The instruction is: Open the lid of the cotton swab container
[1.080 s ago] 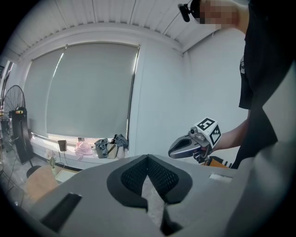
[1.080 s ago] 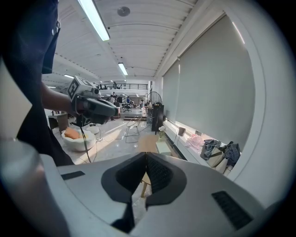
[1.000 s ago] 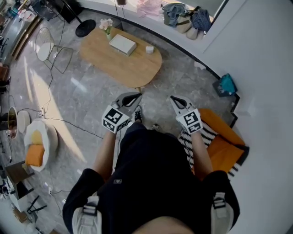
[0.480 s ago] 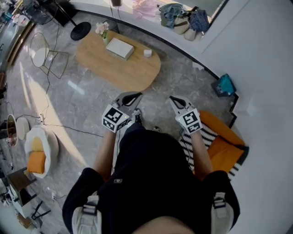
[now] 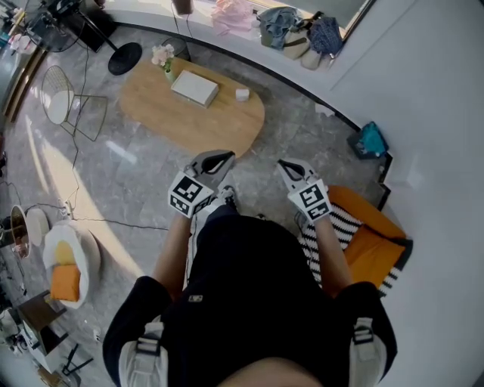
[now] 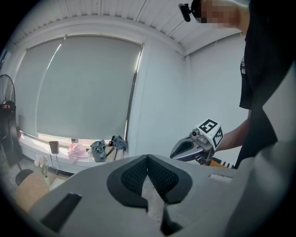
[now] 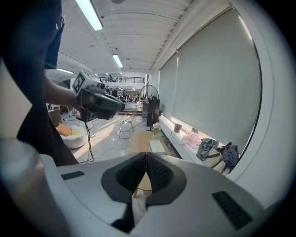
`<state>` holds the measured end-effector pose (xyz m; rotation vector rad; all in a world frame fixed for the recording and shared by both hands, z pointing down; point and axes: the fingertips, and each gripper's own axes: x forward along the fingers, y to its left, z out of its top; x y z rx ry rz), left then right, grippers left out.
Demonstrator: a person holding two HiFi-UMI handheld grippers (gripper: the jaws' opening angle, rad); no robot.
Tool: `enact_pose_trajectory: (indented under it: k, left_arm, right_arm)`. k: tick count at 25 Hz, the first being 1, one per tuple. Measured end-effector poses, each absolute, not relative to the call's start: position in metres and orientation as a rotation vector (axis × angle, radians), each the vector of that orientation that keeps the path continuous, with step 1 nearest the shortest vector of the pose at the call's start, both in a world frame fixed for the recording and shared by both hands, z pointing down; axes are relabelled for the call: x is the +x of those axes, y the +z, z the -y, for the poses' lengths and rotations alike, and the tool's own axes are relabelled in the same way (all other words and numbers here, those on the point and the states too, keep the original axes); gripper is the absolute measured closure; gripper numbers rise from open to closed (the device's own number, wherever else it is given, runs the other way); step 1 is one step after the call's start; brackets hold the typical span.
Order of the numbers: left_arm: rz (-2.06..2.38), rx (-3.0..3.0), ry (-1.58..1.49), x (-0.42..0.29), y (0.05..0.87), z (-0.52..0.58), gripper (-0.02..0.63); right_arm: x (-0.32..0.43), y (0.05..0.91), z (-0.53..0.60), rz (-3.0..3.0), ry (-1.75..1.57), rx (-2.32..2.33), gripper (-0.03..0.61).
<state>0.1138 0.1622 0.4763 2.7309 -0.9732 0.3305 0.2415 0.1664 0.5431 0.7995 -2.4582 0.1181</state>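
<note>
Left gripper (image 5: 219, 159): held out in front of the person's body, above the grey floor (image 5: 136, 162). In its own view we see the two pads pressed together with nothing between them.
Right gripper (image 5: 287, 167): level with the left one and well apart from it. Its own view shows us jaws closed on nothing as well.
Small white container (image 5: 242, 94): we find it only in the head view. It sits on the oval wooden table (image 5: 219, 125), near the far edge at the right end, just right of a flat white box (image 5: 194, 88). Both grippers are well apart from it.
Head view alone: an orange and striped seat (image 5: 363, 242) beside the person's right side.
Left gripper view alone: the right gripper side-on, against a white wall (image 6: 159, 97).
Right gripper view alone: ceiling strip lights (image 7: 90, 14) and the left gripper side-on. We see the table and box below, but cannot make out the container there.
</note>
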Motion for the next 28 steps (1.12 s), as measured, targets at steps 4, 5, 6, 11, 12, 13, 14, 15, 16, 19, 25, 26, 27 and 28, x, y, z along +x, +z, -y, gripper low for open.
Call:
enact_pose_trajectory:
  k: [4,5,6,11,12,13,14,15,16,19,25,26,27,28]
  left_arm:
    - [0.952,2.74,0.325,0.103,0.477,-0.144,0.614]
    - [0.948,2.742,0.322,0.099,0.477,-0.14,0.614]
    - [0.944,2.743,0.32,0.096,0.477,-0.136,0.614]
    - [0.922,2.74,0.325,0.075,0.482,-0.121,0.614]
    - [0.92,2.74,0.325,0.07,0.483,-0.117,0.614]
    - [0.918,2.74,0.325,0.066,0.484,-0.114,0.614]
    - [0.916,2.74,0.325,0.061,0.485,-0.111,0.614]
    - [0.915,2.741,0.326,0.057,0.486,-0.109,0.614]
    - [0.913,2.743,0.327,0.052,0.487,-0.106,0.614]
    - [0.919,2.744,0.327,0.035,0.49,-0.099,0.614]
    - [0.96,2.725,0.322,-0.009,0.494,-0.092,0.614]
    - [0.966,2.721,0.32,-0.014,0.496,-0.092,0.614]
    - [0.973,2.718,0.319,-0.019,0.498,-0.092,0.614]
    - [0.978,2.715,0.319,-0.023,0.499,-0.092,0.614]
  right_arm:
    - [0.23,0.543,-0.151,2.446,0.12,0.818,0.583]
    - [0.228,0.543,-0.147,2.442,0.123,0.824,0.583]
    - [0.224,0.542,-0.143,2.442,0.119,0.826,0.583]
    - [0.202,0.544,-0.128,2.437,0.122,0.836,0.583]
    - [0.198,0.545,-0.126,2.431,0.13,0.841,0.583]
    - [0.194,0.547,-0.124,2.427,0.137,0.843,0.583]
    - [0.189,0.548,-0.121,2.428,0.135,0.842,0.583]
    - [0.184,0.549,-0.118,2.431,0.131,0.84,0.583]
    - [0.18,0.55,-0.116,2.433,0.129,0.839,0.583]
    - [0.163,0.555,-0.11,2.43,0.137,0.836,0.583]
    - [0.123,0.557,-0.1,2.438,0.109,0.801,0.583]
    - [0.119,0.558,-0.1,2.438,0.107,0.794,0.583]
    - [0.114,0.56,-0.1,2.438,0.108,0.786,0.583]
    - [0.11,0.562,-0.1,2.436,0.109,0.779,0.583]
